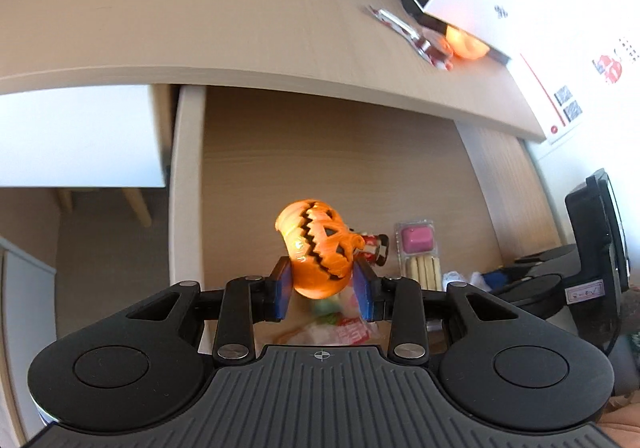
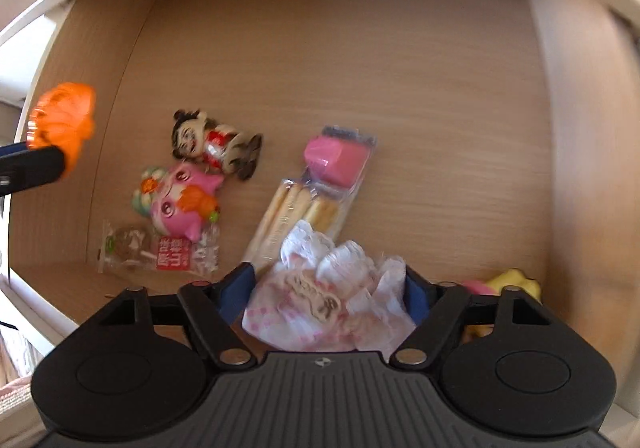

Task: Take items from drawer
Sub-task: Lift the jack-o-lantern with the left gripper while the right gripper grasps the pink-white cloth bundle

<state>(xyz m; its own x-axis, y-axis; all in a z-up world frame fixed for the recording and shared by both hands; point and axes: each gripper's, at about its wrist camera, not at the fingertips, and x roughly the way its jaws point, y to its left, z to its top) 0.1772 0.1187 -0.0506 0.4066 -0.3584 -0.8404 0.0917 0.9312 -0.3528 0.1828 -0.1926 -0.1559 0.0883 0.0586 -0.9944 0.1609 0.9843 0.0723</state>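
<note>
The wooden drawer (image 1: 320, 152) stands pulled out under the desk top. My left gripper (image 1: 322, 280) is shut on an orange jack-o'-lantern toy (image 1: 316, 248), held above the drawer's front part. The right wrist view shows the same toy (image 2: 64, 120) at the far left, above the drawer's left wall. My right gripper (image 2: 328, 280) reaches low into the drawer (image 2: 360, 68), and its blue pads press both sides of a crumpled white-and-pink packet (image 2: 324, 300).
On the drawer floor lie a small doll figurine (image 2: 212, 144), a pink pig toy (image 2: 180, 200), a clear snack bag with a red label (image 2: 160, 252), a biscuit-stick pack with a pink cup (image 2: 320, 184) and a yellow toy (image 2: 512, 280). On the desk top (image 1: 200, 8) sit a wrapper (image 1: 412, 36) and an orange object (image 1: 466, 42).
</note>
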